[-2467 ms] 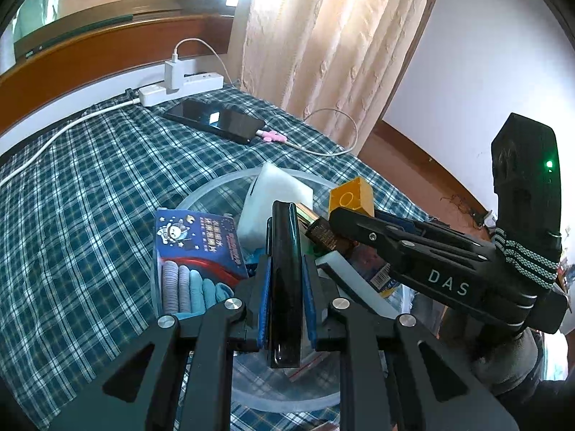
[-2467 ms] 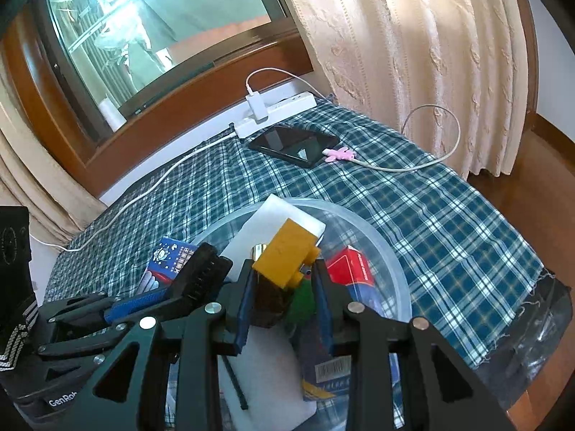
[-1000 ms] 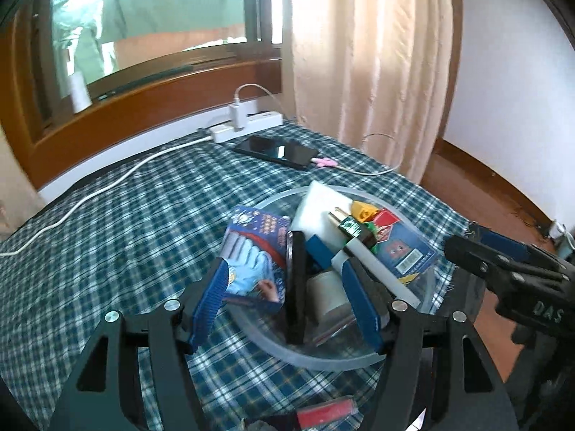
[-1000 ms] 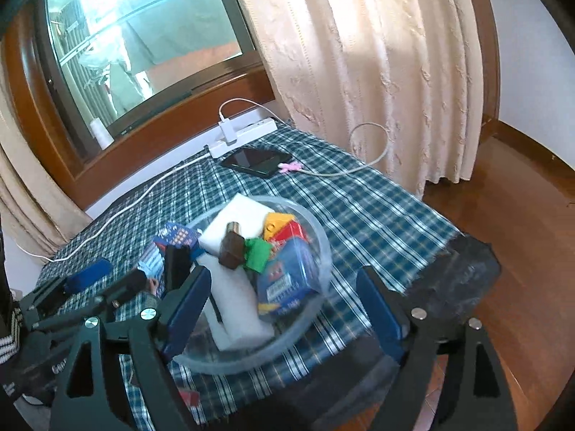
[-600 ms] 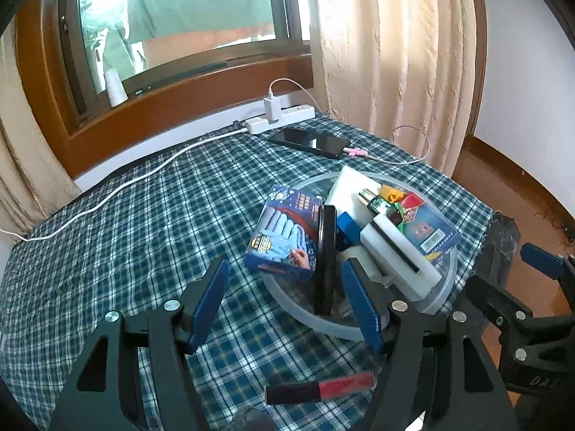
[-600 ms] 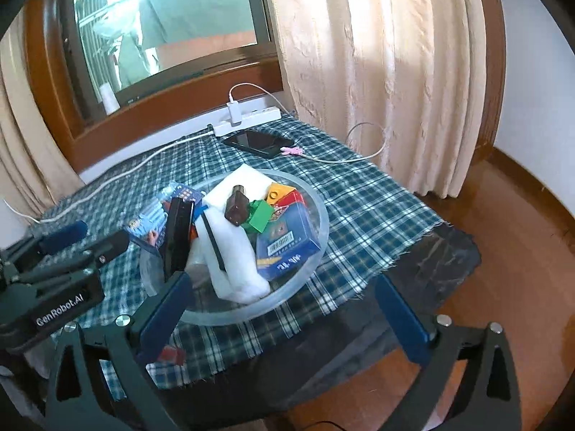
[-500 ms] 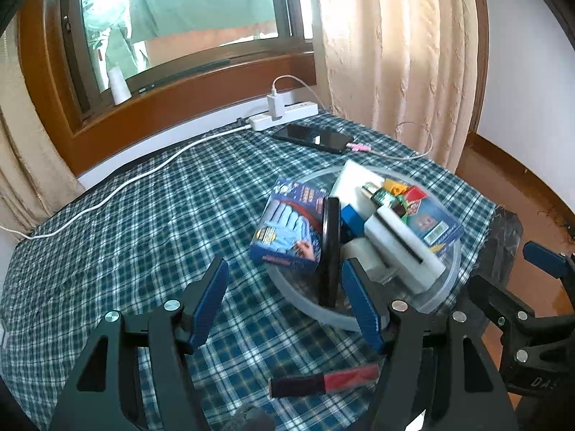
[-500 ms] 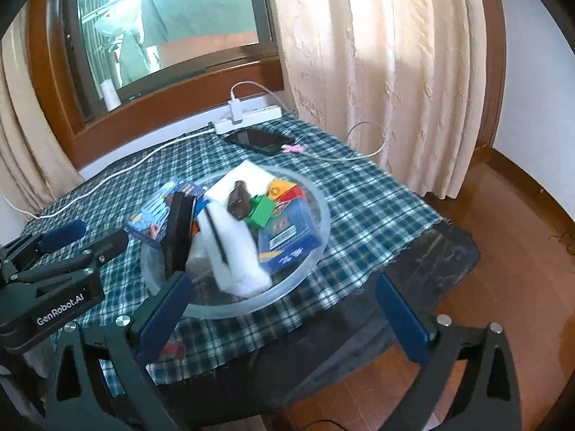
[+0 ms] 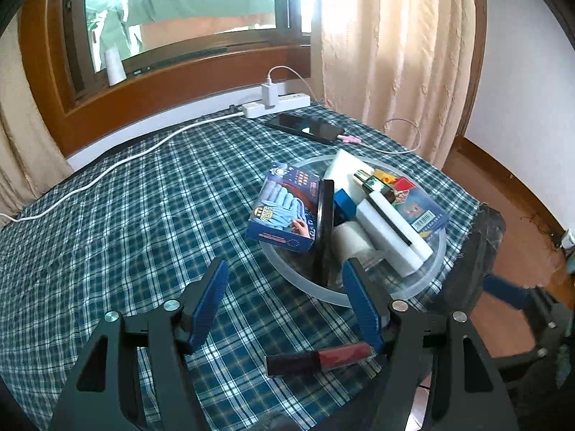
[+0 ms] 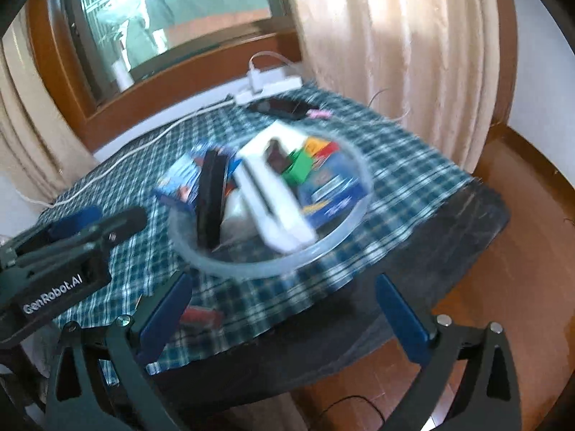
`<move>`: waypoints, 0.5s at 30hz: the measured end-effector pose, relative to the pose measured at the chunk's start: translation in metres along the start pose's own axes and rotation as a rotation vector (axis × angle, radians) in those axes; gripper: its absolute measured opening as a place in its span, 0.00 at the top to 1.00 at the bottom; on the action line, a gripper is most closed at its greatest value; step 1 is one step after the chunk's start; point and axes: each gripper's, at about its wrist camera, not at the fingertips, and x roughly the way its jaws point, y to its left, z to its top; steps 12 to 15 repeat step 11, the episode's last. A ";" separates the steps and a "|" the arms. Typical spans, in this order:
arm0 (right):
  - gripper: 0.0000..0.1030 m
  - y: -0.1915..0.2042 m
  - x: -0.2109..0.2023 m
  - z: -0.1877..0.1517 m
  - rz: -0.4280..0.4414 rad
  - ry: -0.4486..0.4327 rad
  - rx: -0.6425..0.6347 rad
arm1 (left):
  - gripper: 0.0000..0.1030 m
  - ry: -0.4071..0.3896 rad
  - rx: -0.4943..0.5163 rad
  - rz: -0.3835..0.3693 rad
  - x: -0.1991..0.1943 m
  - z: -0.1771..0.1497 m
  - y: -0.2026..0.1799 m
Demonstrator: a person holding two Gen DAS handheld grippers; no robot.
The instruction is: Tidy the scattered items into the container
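Red tube (image 9: 320, 357) (lying flat) outside clear bowl (image 9: 427, 273).

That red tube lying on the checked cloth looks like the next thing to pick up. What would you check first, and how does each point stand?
1. Left gripper empty, jaws apart: ok.
2. Right gripper empty, jaws apart: ok.
3. Red tube out in the open on the checked cloth, nothing lying on it: ok.
4. Tube lined up between the left gripper's fingers: not ok, it lies nearer than the fingertips, below the right-hand finger.
5. Room left in the clear bowl: not ok, it is heaped, with the blue glove box propped on its rim.
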 end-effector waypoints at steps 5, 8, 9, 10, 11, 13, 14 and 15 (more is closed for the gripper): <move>0.01 0.005 0.002 -0.003 0.013 0.006 -0.002 | 0.23 -0.017 0.012 -0.003 -0.003 -0.001 -0.002; 0.01 0.003 0.000 -0.002 0.015 -0.006 0.012 | 0.23 -0.023 0.015 0.004 -0.004 -0.002 -0.003; 0.01 0.003 0.000 -0.001 0.014 -0.008 0.015 | 0.23 -0.023 0.016 0.006 -0.003 -0.003 -0.003; 0.01 0.002 0.000 -0.001 0.013 -0.009 0.018 | 0.23 -0.021 0.016 0.004 -0.003 -0.003 -0.002; 0.01 0.002 0.000 -0.001 0.012 -0.009 0.019 | 0.23 -0.018 0.017 -0.001 -0.001 -0.002 -0.001; 0.01 0.002 0.000 -0.001 0.012 -0.009 0.019 | 0.23 -0.018 0.017 -0.001 -0.001 -0.002 -0.001; 0.01 0.002 0.000 -0.001 0.012 -0.009 0.019 | 0.23 -0.018 0.017 -0.001 -0.001 -0.002 -0.001; 0.01 0.002 0.000 -0.001 0.012 -0.009 0.019 | 0.23 -0.018 0.017 -0.001 -0.001 -0.002 -0.001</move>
